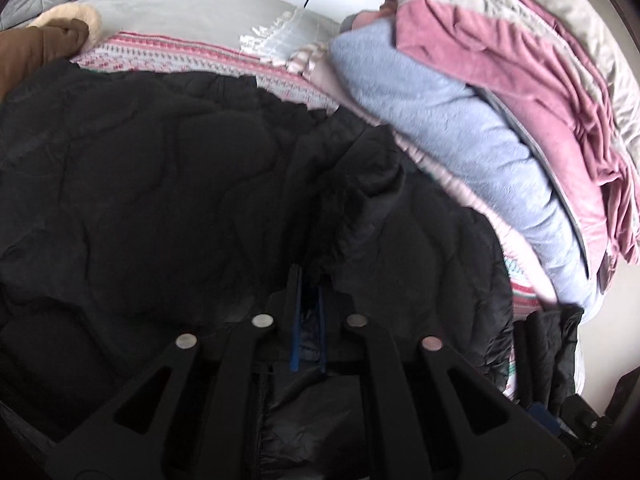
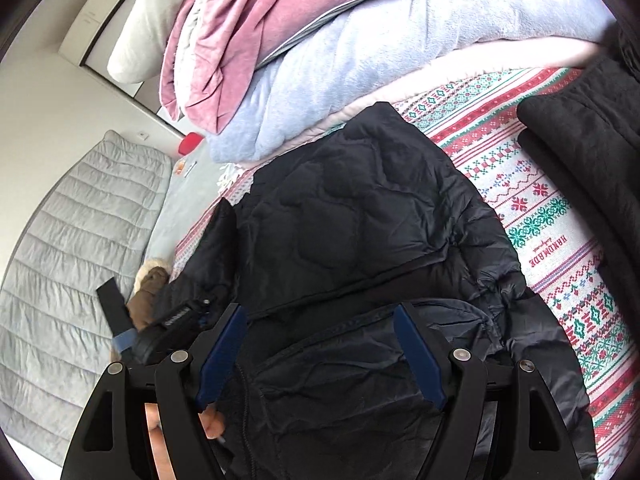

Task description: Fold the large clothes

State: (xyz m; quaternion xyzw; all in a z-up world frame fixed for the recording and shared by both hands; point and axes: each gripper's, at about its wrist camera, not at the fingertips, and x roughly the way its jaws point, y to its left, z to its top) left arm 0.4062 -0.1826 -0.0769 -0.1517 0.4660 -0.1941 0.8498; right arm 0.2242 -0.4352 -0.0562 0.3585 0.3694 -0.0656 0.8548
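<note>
1. Fingers of the left gripper (image 1: 309, 280) stand nearly together, only a narrow slot between the blue pads, low over the black quilted jacket (image 1: 160, 184); whether a fold of it is caught in the slot cannot be told, since the fabric there is dark and blurred.
2. Fingers of the right gripper (image 2: 320, 316) are spread wide, one blue pad either side of a jacket fold, neither pad pressing on it.
3. The jacket (image 2: 360, 216) lies on a patterned red, green and white bedspread (image 2: 540, 216), partly folded over itself.
4. In the right wrist view the left gripper's body (image 2: 168, 324) shows at the jacket's left edge.
5. A second dark garment (image 2: 584, 136) lies to the right on the bedspread.
6. Behind the jacket are stacked blankets: pale blue (image 2: 380, 48) under pink (image 2: 248, 24).
7. A brown fur-trimmed garment (image 1: 44, 44) lies at the far left.
</note>
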